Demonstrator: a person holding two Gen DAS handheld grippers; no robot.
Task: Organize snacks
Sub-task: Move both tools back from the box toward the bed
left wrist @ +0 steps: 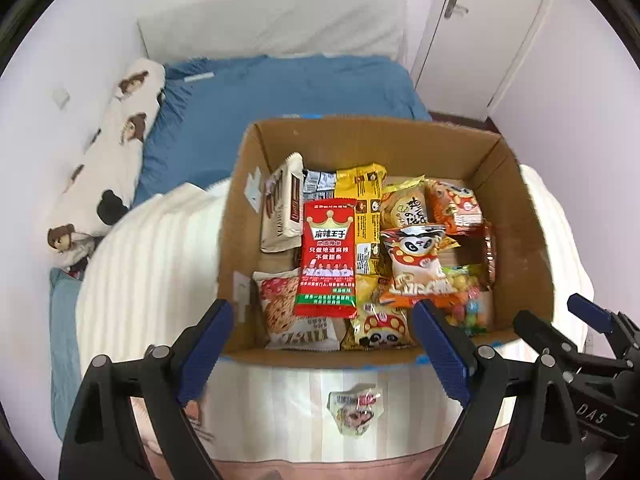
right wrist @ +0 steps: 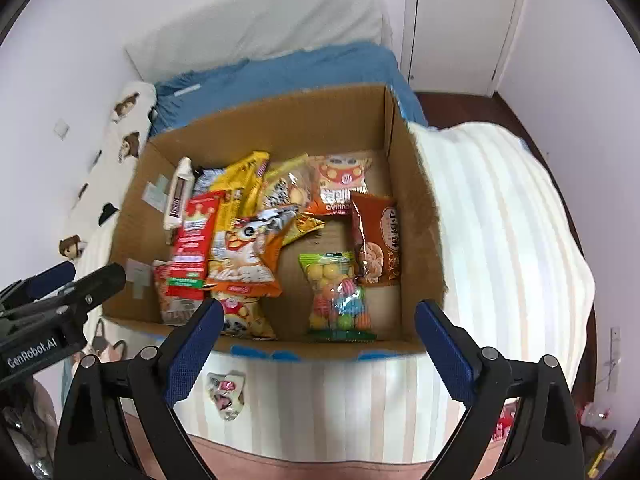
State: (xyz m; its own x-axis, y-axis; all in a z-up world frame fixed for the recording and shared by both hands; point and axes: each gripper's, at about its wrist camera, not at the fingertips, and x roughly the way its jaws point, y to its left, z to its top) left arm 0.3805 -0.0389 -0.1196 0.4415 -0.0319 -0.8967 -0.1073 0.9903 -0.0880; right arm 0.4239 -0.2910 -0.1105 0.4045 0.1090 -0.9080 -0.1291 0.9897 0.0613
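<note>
Bedroom setting: a bed with a blue sheet (left wrist: pixel 280 92) and a cream striped blanket (right wrist: pixel 492 208) carries an open cardboard box (right wrist: pixel 280 120), already mostly full of snacks. Still outside it lies one small clear-wrapped snack (left wrist: pixel 357 408), on the blanket just in front of the box's near wall, seen in the right wrist view too (right wrist: pixel 226 396). Inside the box, a red spicy-strip packet (left wrist: pixel 329 258) lies on top of a cookie pack (left wrist: pixel 278 304) at the left, panda-print bags sit in the middle, and a bag of coloured candy balls (right wrist: pixel 338 292) lies flat toward the right with bare cardboard beside it.

Both the left gripper (left wrist: pixel 322 344) and the right gripper (right wrist: pixel 318 344) hover over the near edge with fingers spread wide, holding nothing.

Probably the loose snack comes next. It sits nearer the left gripper, so that one should drop straight down, pinch the crinkly wrapper across its middle, then lift clear of the box wall before setting it into the bare patch.
</note>
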